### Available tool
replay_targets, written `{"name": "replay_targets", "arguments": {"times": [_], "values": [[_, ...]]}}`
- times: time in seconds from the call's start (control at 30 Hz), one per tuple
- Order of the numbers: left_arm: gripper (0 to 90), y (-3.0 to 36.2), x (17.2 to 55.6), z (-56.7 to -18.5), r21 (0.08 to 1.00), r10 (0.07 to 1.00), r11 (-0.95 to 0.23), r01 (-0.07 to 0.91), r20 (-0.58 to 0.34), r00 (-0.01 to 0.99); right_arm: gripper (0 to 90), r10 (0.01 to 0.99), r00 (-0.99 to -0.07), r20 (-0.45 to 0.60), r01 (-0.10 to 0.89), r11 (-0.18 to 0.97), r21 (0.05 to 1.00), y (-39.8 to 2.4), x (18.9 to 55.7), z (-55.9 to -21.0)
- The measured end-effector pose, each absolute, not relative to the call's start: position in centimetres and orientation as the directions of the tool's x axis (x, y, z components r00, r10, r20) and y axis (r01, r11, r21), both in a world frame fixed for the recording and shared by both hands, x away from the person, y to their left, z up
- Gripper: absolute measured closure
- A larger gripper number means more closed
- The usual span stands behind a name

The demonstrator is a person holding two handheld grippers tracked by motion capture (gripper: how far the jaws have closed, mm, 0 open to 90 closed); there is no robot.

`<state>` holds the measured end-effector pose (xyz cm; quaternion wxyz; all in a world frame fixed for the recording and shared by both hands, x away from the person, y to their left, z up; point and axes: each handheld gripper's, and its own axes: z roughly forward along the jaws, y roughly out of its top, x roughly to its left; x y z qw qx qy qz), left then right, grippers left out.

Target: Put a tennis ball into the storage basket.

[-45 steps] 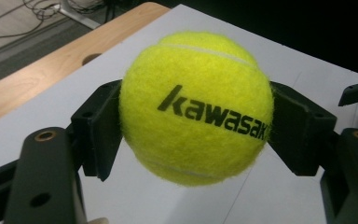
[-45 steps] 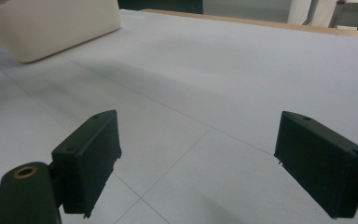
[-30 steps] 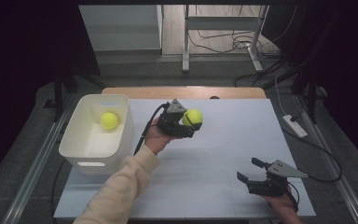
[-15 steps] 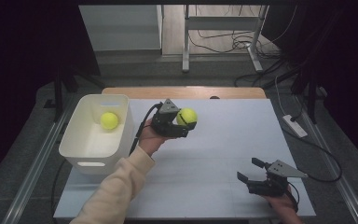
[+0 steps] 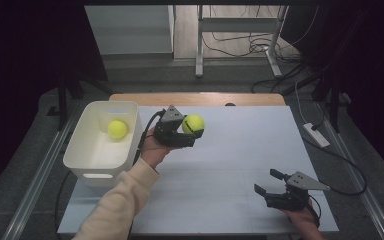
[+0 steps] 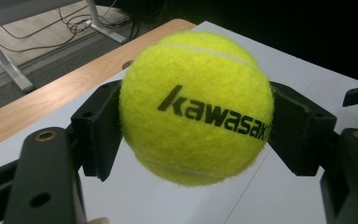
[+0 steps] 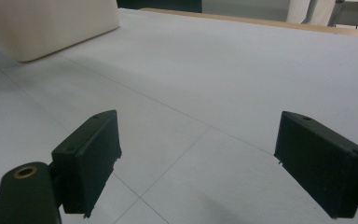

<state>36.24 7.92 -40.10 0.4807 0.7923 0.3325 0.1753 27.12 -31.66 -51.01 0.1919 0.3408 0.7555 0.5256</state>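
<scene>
White table (image 5: 230, 165), bin (image 5: 97, 160) on it

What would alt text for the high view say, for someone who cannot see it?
The left hand-held gripper grips a yellow tennis ball above the white table, beside a white bin holding a second ball. The right hand-held gripper rests open and holds nothing, near the table's front right edge.

Left tongs (image 5: 194, 131) clamped tight, held aloft on an outstretched forearm — right tongs (image 5: 266, 183) low, jaws spread wide.
</scene>
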Motion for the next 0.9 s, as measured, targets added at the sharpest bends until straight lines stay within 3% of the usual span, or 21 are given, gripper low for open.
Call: {"name": "replay_targets", "arguments": {"times": [0.9], "values": [[26.6,11.1,35.3,-38.8,0.902,0.731,-0.245,0.355,-0.068,0.679,14.2,0.719,-0.692,0.068,0.317,0.218,0.923,-31.6,27.1,-51.1]]}}
